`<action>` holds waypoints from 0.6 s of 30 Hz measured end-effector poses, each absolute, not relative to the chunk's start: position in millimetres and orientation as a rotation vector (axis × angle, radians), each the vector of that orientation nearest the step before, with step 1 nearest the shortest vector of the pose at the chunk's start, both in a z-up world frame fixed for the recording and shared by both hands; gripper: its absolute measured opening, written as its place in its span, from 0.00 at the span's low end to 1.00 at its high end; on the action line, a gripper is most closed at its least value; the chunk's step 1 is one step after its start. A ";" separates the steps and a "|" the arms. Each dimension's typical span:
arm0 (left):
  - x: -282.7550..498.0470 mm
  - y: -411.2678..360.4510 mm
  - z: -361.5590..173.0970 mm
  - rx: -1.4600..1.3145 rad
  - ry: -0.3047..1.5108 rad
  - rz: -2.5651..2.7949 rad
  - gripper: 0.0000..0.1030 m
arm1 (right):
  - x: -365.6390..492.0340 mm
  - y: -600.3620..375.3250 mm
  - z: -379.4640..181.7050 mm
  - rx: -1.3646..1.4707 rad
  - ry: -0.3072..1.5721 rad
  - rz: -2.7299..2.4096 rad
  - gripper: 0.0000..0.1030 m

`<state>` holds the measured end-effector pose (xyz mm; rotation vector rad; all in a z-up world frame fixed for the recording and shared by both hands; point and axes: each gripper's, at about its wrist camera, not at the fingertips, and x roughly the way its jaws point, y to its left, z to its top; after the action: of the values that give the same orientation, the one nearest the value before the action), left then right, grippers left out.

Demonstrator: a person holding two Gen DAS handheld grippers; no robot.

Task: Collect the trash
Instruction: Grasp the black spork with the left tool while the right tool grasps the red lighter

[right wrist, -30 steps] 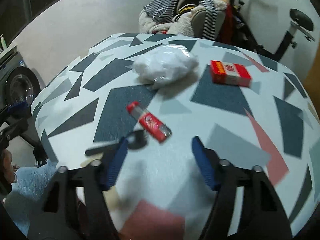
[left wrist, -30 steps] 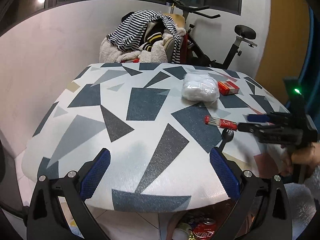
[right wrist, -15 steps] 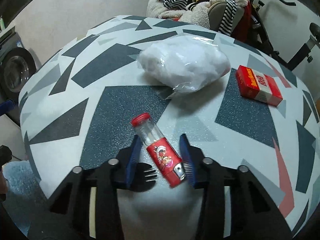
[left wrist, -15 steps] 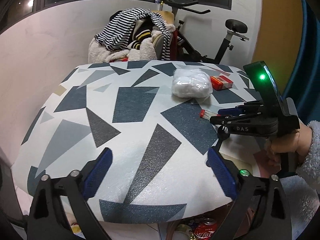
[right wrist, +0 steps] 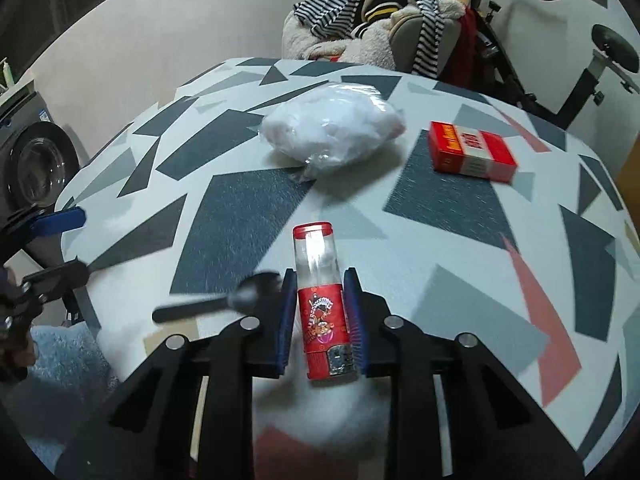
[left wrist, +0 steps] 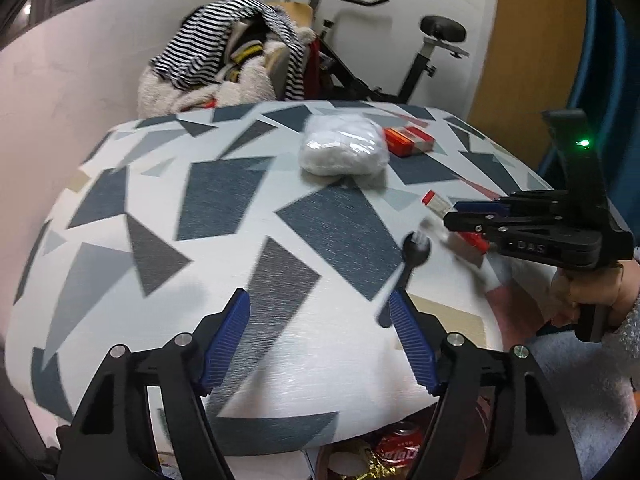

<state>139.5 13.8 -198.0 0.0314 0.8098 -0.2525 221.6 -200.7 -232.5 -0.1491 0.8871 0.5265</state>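
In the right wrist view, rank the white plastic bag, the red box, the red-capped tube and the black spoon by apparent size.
1. white plastic bag, largest though farthest.
2. red-capped tube and red box: similar. The tube sits closest, between the right gripper fingers, so that is unsure.
3. black spoon, thinnest, motion-blurred.

Black plastic fork [right wrist: 224,300] motion-blurred in both views, tines indistinct. Lower half of red-capped tube [right wrist: 322,292] masked by right gripper [left wrist: 468,220] in left wrist view. Soda can [left wrist: 400,450] under table [left wrist: 160,208] part hidden behind table edge. Print on red carton [right wrist: 470,152] too small to read.
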 end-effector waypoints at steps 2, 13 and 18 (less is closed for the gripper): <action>146.1 4.6 -202.9 0.047 0.838 -0.293 0.61 | 216.6 -208.5 -230.7 -0.123 0.878 0.520 0.26; 181.4 -48.2 -222.0 0.130 0.960 -0.436 0.32 | 189.8 -236.6 -228.5 -0.044 0.854 0.490 0.26; 191.0 -64.3 -233.0 0.180 0.983 -0.438 0.29 | 183.2 -242.4 -229.8 -0.024 0.853 0.490 0.26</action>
<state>191.0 -64.3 -233.0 0.1798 0.9825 -0.4381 183.2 -242.4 -229.8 -0.0242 0.8530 0.4901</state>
